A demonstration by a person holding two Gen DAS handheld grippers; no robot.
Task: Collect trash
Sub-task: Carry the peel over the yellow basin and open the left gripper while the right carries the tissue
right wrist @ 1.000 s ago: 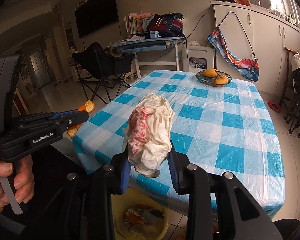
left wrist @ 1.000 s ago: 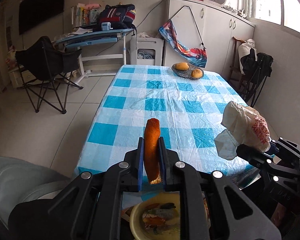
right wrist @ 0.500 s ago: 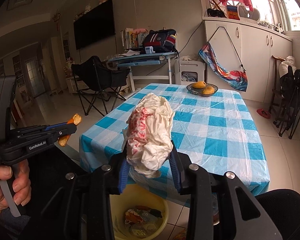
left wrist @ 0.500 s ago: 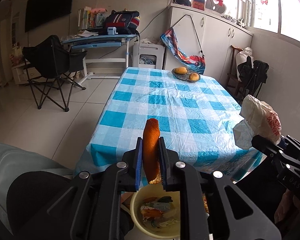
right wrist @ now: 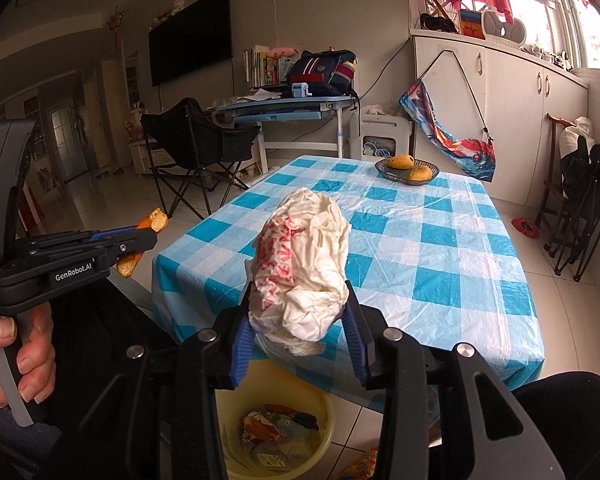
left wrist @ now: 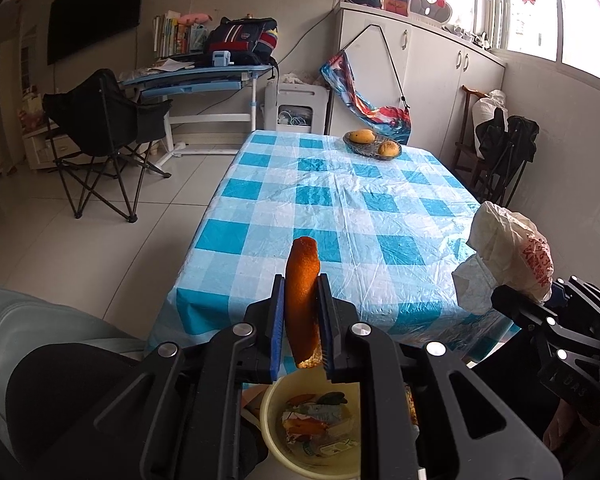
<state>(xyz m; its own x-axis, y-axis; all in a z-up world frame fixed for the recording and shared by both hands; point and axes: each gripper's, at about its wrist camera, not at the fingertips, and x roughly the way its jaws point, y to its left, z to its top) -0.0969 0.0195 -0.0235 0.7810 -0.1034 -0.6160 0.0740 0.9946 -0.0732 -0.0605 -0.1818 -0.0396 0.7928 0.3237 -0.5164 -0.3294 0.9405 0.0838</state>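
Here, two grippers each hold one piece of trash above one yellow basin. The left gripper [left wrist: 300, 320] is clamped on a single strip of orange peel [left wrist: 302, 300], which stands nearly upright between the blue pads, its pale lower end hanging just over the basin's rim. In the right wrist view the same left gripper [right wrist: 140, 236] juts in from 9 o'clock, held by the person's left hand [right wrist: 16, 360], with the peel poking out above and below its tip. The right gripper [right wrist: 298, 320] is closed around one crumpled white plastic bag with red print [right wrist: 304, 268]; in the left wrist view that bag sits at 3 o'clock, off the near right corner of the table. The yellow basin [right wrist: 324, 428] stands on the tiled floor at 6 o'clock in both views, below the grippers and just beside the table's near edge, already holding a heap of mixed wrappers and scraps. One table with a blue-and-white checked cloth [left wrist: 340, 216] fills the middle, and at 12 o'clock on its far end rests one wire fruit basket [left wrist: 372, 150] with two mangoes. One black folding chair [left wrist: 100, 136] stands at 10 o'clock on the floor.
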